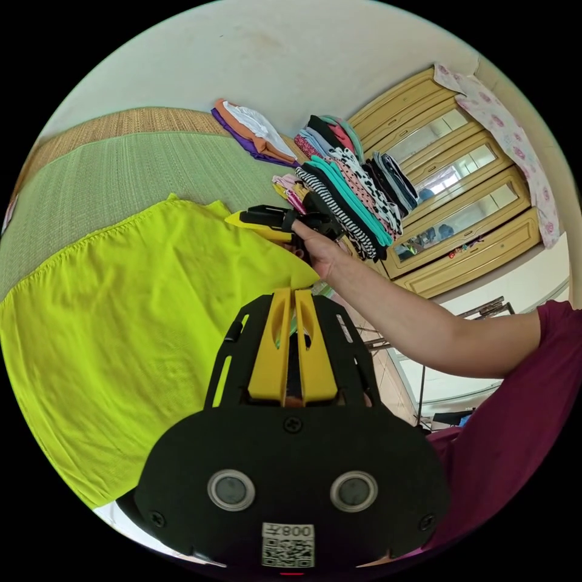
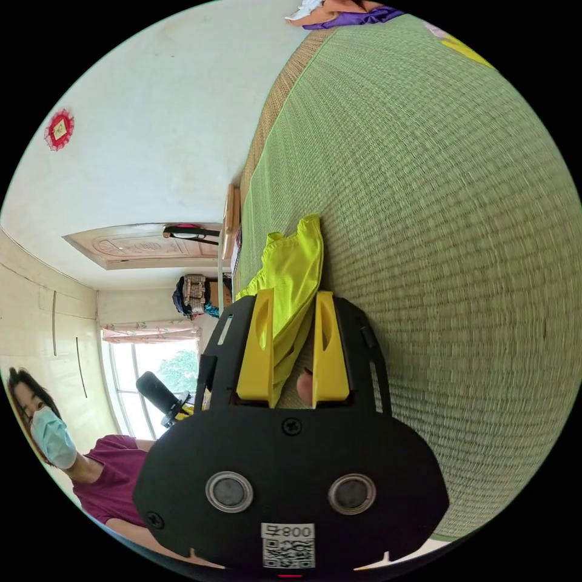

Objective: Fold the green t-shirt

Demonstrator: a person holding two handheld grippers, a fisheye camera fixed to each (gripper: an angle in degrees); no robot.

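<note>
Green t-shirt (image 1: 121, 339) flat on mat (image 2: 424, 212) — right gripper (image 2: 294, 303) jaws astride edge.

Green t-shirt (image 1: 121, 315) spread on woven mat (image 1: 121, 170).

Bare woven mat (image 2: 424, 182) lies open beside the shirt; a stacked clothes pile (image 1: 348, 182) blocks the far edge.

The t-shirt (image 1: 121, 327) is lying spread on the woven mat (image 1: 109, 176), with the left gripper (image 1: 293, 295) sitting at one edge of it and the right gripper (image 1: 267, 221) sitting just beyond, at the neighbouring edge. Behind the right gripper a stack of folded clothes (image 1: 345, 182) is resting on the mat, a smaller pile (image 1: 254, 130) is lying farther back by the wall, and a cabinet (image 1: 461, 200) is standing beside the stack
</note>
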